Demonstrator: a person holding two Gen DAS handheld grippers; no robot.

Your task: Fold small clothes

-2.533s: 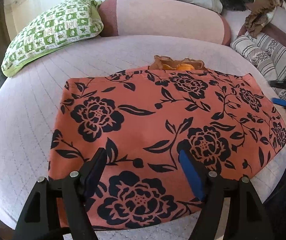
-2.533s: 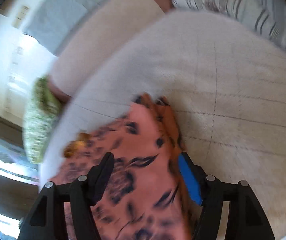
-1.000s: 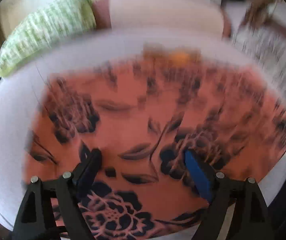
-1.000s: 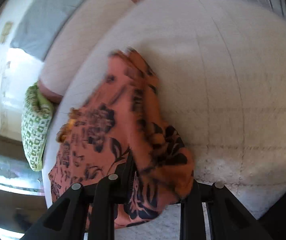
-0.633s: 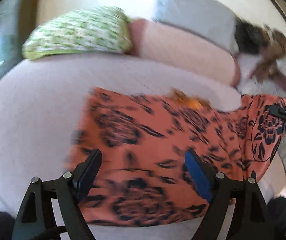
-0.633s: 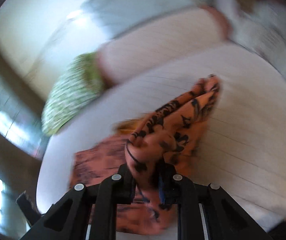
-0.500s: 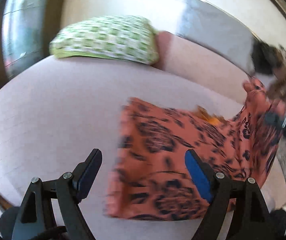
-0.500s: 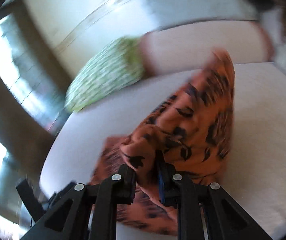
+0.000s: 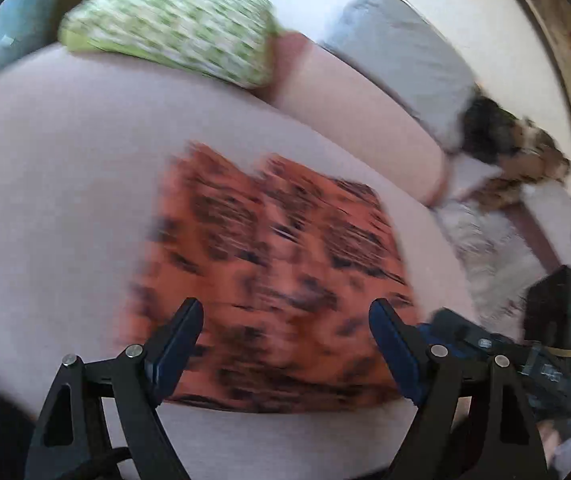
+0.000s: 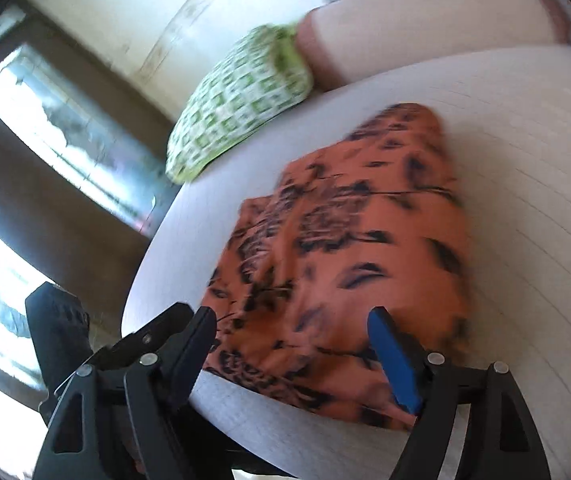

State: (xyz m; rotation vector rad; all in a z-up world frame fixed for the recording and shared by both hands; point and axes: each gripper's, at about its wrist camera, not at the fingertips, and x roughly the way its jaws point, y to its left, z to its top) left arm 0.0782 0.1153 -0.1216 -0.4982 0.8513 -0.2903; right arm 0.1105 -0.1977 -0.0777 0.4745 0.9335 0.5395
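Observation:
An orange cloth with black flowers [image 9: 269,276] lies folded in half on the pale bed [image 9: 45,168], blurred by motion. My left gripper [image 9: 285,332] is open and empty, above the cloth's near edge. In the right wrist view the folded cloth [image 10: 357,248] lies flat with the fold along its right side. My right gripper [image 10: 293,336] is open and empty just above the cloth's near end. The right gripper's body also shows at the lower right of the left wrist view [image 9: 485,344].
A green-and-white pillow [image 9: 173,28] and a pink bolster [image 9: 357,108] lie at the head of the bed. A grey pillow [image 9: 405,60], striped cushions [image 9: 485,248] and a brown heap of clothes [image 9: 525,160] are at the right. A window [image 10: 65,140] is on the left.
My right gripper carried the cloth's right side over to the left, folding it in half, then let go and opened. My left gripper swung left and stayed open.

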